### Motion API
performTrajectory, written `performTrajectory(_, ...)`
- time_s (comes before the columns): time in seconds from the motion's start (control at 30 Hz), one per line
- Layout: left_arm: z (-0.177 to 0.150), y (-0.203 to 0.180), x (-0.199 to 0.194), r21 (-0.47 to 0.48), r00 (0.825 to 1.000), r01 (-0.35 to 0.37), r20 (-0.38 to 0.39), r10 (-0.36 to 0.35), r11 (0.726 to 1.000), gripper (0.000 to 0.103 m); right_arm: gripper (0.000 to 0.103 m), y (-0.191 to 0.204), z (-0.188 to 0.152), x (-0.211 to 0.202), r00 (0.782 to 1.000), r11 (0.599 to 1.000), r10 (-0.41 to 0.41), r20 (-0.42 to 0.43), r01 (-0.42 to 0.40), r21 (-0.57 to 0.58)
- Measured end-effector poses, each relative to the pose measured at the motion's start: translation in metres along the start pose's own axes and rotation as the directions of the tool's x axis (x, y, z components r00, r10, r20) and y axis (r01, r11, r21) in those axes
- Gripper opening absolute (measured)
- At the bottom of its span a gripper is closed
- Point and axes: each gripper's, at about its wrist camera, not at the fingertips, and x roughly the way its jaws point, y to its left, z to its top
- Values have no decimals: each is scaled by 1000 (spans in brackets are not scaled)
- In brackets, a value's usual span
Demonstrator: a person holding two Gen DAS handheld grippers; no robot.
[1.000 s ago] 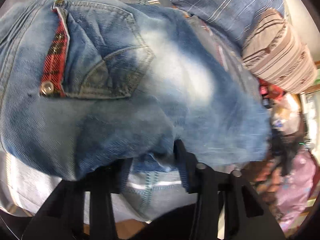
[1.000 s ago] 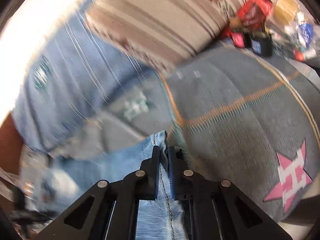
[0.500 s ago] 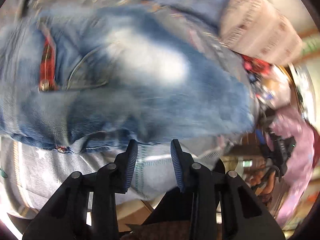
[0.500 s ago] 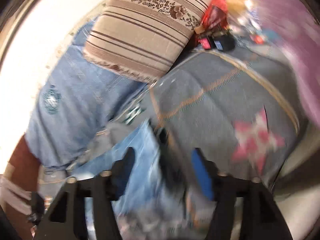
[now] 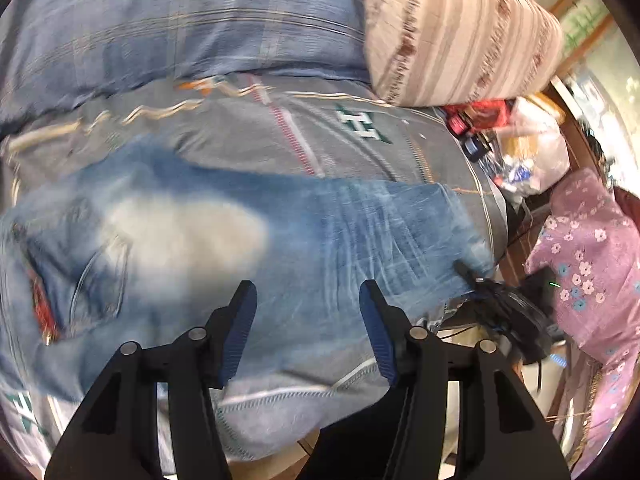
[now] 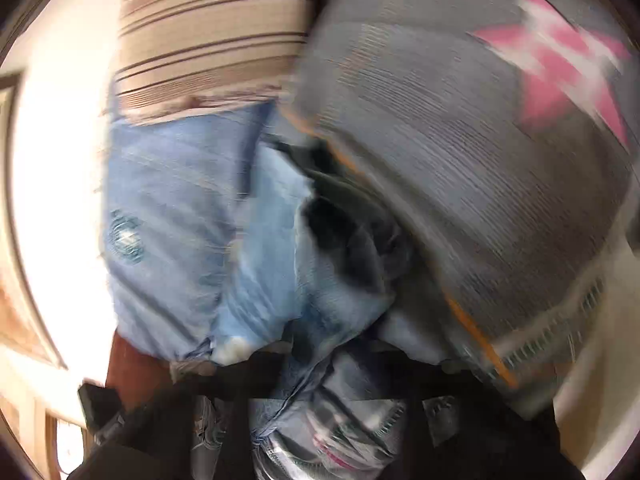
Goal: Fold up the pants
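Note:
Faded blue jeans [image 5: 312, 232] lie spread across the bed, the back pocket with red plaid trim [image 5: 44, 308] at the left and the leg end at the right. My left gripper [image 5: 308, 286] hovers above them; its jaws are opening and nothing is between them. My right gripper [image 5: 476, 276] sits at the leg's hem corner near the bed's right edge. In the blurred right wrist view, bunched denim [image 6: 280, 260] covers the fingers, and the gripper is shut on that cloth.
A grey patterned bedsheet [image 5: 360, 128] lies under the jeans, with a blue plaid quilt [image 5: 180, 20] and a striped pillow [image 5: 460, 32] behind. Bags and clutter [image 5: 528, 148] and pink floral fabric [image 5: 592, 260] crowd the right side. The bed's front edge runs below my left gripper.
My left gripper let go of the jeans' edge, rose and opened wider. My right gripper opened, then shut again on the leg end while rolling and sinking.

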Motion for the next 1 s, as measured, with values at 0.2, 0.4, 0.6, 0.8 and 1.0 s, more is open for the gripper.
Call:
performTrajectory(0.2,28,-44,31,88,999,-35,-23,37,995,54,47,46,-29,-12,936,853,-237,260,329,-406)
performTrajectory(0.4,63,-95,79,207,992,-43,-111,67,977,60,50,-10,-20,-24,978,971,-159,135,180,-158)
performTrajectory(0.6,87,-161,137,408,966,-11,-232,115,913,63,50,-19,-22,-30,989,987,-72,131,89,-131)
performTrajectory(0.8,97,-198,175,622,947,16,-262,188,783,70,50,-31,-23,-26,996,993,-4,90,14,-117)
performTrajectory(1.0,102,-191,202,633,910,141,-385,152,762,76,50,-30,-16,-22,992,991,36,119,-20,-133)
